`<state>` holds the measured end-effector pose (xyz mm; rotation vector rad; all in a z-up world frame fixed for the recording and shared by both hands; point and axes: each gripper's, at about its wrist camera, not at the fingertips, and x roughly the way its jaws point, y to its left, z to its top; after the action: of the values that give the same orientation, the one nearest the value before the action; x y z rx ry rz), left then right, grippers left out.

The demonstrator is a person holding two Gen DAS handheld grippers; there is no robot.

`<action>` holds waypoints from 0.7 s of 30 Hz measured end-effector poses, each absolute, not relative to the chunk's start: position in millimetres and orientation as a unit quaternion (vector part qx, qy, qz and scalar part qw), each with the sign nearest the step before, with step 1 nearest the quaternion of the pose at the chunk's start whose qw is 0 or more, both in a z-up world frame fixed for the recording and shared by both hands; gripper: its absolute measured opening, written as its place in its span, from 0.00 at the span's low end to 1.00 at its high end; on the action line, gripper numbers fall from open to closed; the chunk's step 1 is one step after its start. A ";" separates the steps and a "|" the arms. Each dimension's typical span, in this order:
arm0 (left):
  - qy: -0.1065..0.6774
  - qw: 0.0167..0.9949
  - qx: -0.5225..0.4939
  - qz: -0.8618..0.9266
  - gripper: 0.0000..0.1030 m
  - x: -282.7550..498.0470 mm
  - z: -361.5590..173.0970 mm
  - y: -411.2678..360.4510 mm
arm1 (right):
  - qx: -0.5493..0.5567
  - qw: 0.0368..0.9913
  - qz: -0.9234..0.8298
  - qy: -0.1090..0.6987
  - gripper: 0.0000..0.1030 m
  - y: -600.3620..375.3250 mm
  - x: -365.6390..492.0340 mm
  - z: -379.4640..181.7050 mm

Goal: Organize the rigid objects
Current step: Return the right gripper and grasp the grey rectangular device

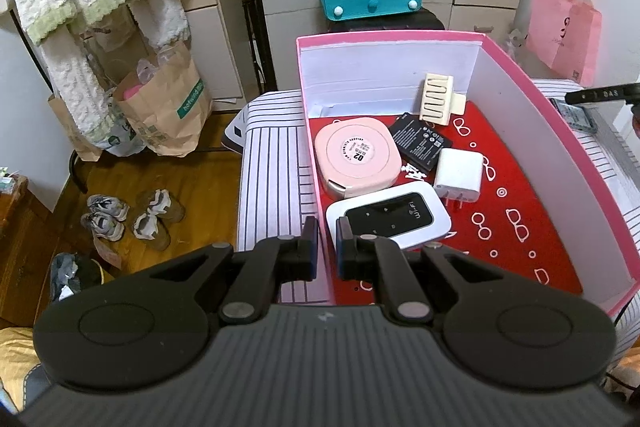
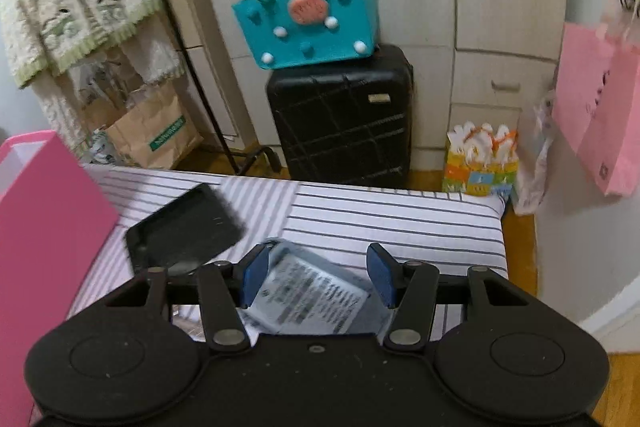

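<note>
Both tools are matte black. The left gripper has a ribbed grey-black body, two round domed housings either side, angled link arms joined by silver rivets, and dark blue pads on its fingers. The right gripper has the same domes, links and rivets, a small central screw and brighter blue pads, its shell speckled with dust.

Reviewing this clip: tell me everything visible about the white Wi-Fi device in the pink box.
The white Wi-Fi device is a flat, rounded-corner slab, apparently glossy plastic, with a black oval display panel showing small icons and "Wi-Fi" lettering. It lies face up on the red patterned lining of the pink box, near the front left corner. Its far edge meets or slightly overlaps the pink round case. The left tongs, nearly shut, hover before it; contact cannot be judged.
</note>
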<state>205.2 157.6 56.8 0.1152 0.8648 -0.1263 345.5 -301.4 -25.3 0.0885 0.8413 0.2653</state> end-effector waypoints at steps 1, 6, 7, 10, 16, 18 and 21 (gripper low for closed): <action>0.419 0.904 0.058 -0.061 0.08 204.8 56.7 157.4 | 0.044 0.903 0.128 0.408 0.58 -302.8 348.3 -28.3; 0.420 0.903 0.061 -0.059 0.08 205.3 57.0 155.6 | 0.043 0.898 0.143 0.413 0.68 -303.3 347.6 -38.7; 0.420 0.904 0.061 -0.058 0.08 205.3 57.0 155.5 | 0.037 0.898 0.147 0.413 0.69 -301.8 344.9 -39.6; 0.420 0.904 0.064 -0.055 0.08 205.4 56.8 154.5 | 0.034 0.893 0.169 0.415 0.70 -301.1 335.8 -38.5; 0.419 0.904 0.062 -0.058 0.08 204.9 57.1 155.6 | 0.046 0.883 0.198 0.422 0.70 -305.3 310.2 -36.1; 0.420 0.904 0.060 -0.060 0.08 205.2 57.4 156.5 | 0.039 0.882 0.204 0.423 0.70 -303.0 298.4 -35.7; 0.422 0.903 0.057 -0.060 0.08 206.8 57.5 157.8 | 0.014 0.879 0.211 0.427 0.70 -293.8 282.2 -34.2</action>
<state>206.8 157.8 57.5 0.1171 0.8718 -0.1246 282.2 -293.8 -34.2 0.0284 0.8905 0.4403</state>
